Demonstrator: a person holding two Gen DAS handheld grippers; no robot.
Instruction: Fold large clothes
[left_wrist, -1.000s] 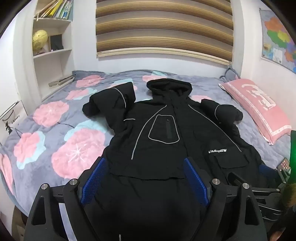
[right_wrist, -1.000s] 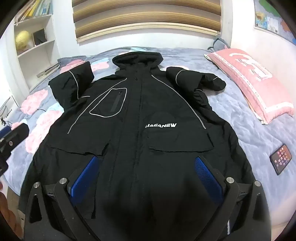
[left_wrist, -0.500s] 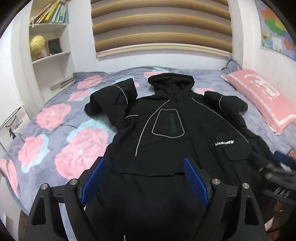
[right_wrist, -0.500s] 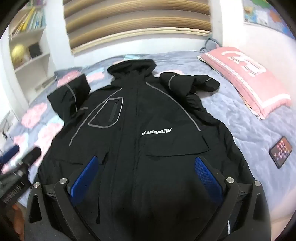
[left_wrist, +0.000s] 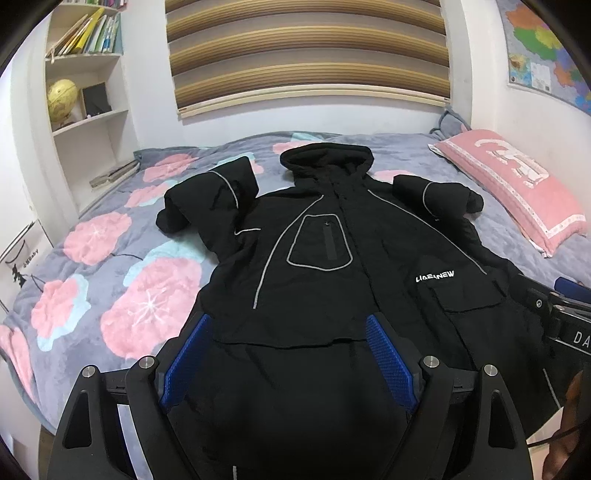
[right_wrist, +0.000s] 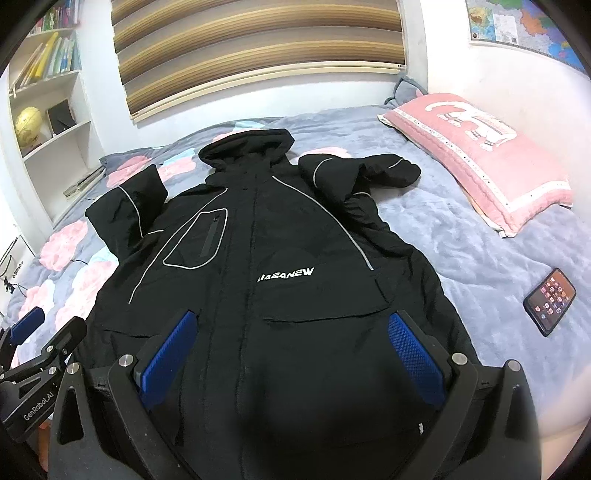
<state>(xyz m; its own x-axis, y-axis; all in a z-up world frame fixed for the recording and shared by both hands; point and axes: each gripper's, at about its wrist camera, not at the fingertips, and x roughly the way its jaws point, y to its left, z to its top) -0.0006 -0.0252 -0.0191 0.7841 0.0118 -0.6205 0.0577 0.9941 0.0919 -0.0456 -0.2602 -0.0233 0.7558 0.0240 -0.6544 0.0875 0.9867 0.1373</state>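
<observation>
Hooded black coat (right_wrist: 280, 266) lies face up along the middle of the floral-quilted bed (left_wrist: 110, 266), hood at the far end, hem at the near edge under both cameras, so it seems spread ready for a first fold. Both sleeves are bent short beside the shoulders, the left sleeve (left_wrist: 207, 199) lying on the pink flowers, the right sleeve (right_wrist: 369, 171) pointing toward the pink pillow (right_wrist: 476, 155) at the far right. No fold of the body is made yet.

Left gripper (left_wrist: 288, 362) hovers above the lower front with its blue pads spread wide, holding nothing. Right gripper (right_wrist: 291, 354) hangs likewise over the hem, fingers apart and empty, probably lining up for the hem or sides.

On the quilt well right of the coat lies a lit smartphone (right_wrist: 550, 301), clear of the fabric.
</observation>
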